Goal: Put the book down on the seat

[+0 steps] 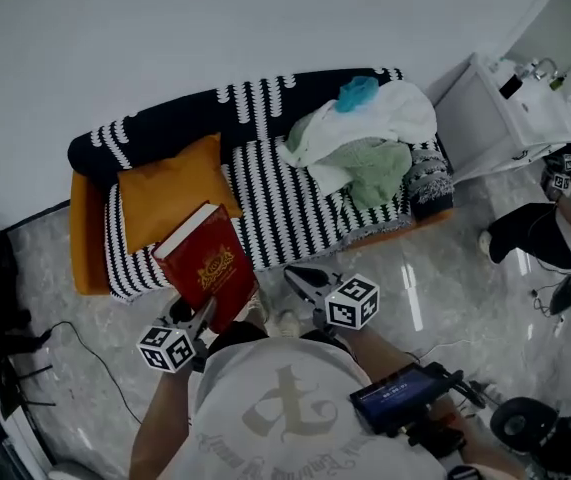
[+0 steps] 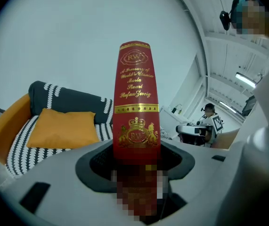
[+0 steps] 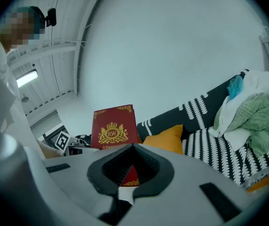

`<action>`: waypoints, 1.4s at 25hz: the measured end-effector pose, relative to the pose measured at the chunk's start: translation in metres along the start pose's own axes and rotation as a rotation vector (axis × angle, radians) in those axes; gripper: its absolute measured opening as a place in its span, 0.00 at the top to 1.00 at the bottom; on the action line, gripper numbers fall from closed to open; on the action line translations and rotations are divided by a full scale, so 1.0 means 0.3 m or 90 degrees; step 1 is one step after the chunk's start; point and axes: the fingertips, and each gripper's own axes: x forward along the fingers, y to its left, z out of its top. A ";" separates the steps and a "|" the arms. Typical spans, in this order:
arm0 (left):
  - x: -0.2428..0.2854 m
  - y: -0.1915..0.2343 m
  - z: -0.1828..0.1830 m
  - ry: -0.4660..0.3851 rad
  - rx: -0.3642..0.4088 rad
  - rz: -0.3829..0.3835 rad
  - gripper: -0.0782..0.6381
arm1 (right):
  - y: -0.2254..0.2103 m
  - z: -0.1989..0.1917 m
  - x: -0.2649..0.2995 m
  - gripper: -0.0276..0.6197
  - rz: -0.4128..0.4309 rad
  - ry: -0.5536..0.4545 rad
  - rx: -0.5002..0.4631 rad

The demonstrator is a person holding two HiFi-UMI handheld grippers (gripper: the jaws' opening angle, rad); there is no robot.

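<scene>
A red hardback book (image 1: 208, 261) with gold print is held tilted above the front edge of the striped sofa seat (image 1: 275, 208). My left gripper (image 1: 203, 313) is shut on its lower end. In the left gripper view the book's spine (image 2: 136, 102) stands upright between the jaws of the left gripper (image 2: 136, 154). My right gripper (image 1: 300, 280) hovers just right of the book, shut and empty. In the right gripper view the book (image 3: 112, 126) shows beyond the right gripper (image 3: 132, 147).
An orange cushion (image 1: 170, 190) lies on the seat's left part and a pile of clothes (image 1: 365, 138) on its right. A white cabinet (image 1: 505, 108) stands at the right, with a seated person (image 1: 535, 233) near it. A cable (image 1: 85, 353) runs across the floor.
</scene>
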 end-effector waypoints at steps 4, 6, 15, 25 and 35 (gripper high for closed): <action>0.088 0.051 0.049 0.021 0.009 -0.022 0.55 | -0.047 0.069 0.033 0.94 -0.029 -0.009 0.000; 0.121 0.082 0.089 0.027 0.010 -0.033 0.55 | -0.070 0.108 0.066 0.94 -0.043 -0.009 0.001; 0.227 0.253 0.231 0.053 0.008 -0.070 0.55 | -0.136 0.238 0.248 0.94 -0.099 -0.010 0.000; 0.319 0.335 0.313 0.056 0.022 -0.107 0.55 | -0.202 0.368 0.313 0.94 -0.144 -0.036 -0.014; 0.403 0.346 0.271 0.065 0.001 -0.088 0.55 | -0.330 0.376 0.347 0.94 -0.119 -0.003 -0.012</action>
